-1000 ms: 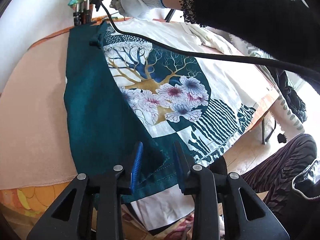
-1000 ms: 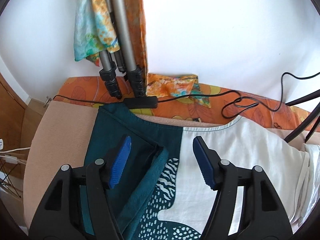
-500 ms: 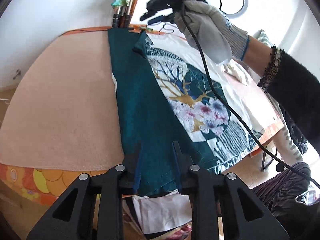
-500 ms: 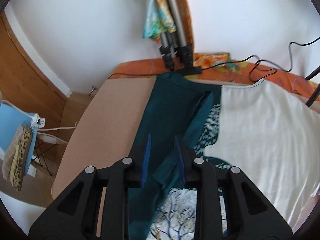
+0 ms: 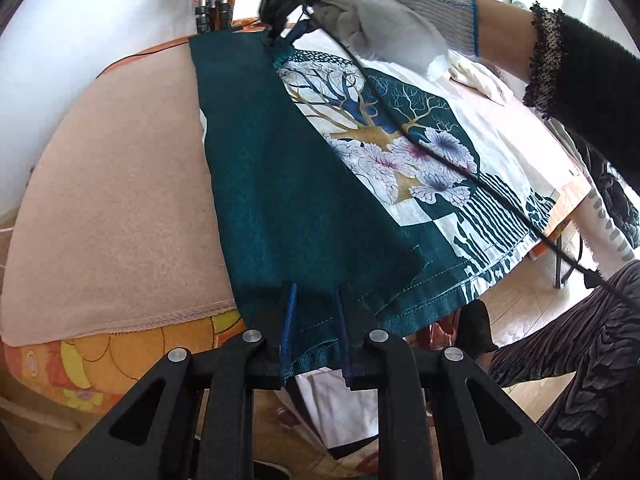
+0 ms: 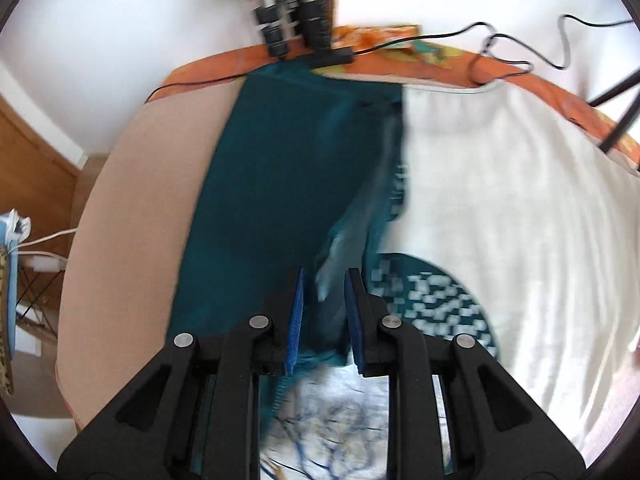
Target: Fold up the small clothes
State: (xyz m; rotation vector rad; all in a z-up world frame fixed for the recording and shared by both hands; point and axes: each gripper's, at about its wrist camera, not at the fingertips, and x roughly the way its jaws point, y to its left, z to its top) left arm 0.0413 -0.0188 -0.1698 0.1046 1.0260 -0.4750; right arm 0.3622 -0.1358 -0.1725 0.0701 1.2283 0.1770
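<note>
A white T-shirt with a teal side panel and a tree-and-flower print lies on a peach blanket. Its teal left side is folded over the print. My left gripper is shut on the teal hem at the near edge. My right gripper is shut on the teal fold near the collar end; it shows in the left wrist view at the far end, held by a gloved hand. The shirt's white back spreads to the right in the right wrist view.
A tripod and a black power strip with cables stand at the far edge by the white wall. A black cable runs across the shirt. An orange patterned cloth covers the table under the blanket. A crumpled white garment lies at the right.
Both grippers closed from open onto the teal side of the shirt. They lifted it and are carrying the fold over the print; the right wrist view is blurred with motion.
</note>
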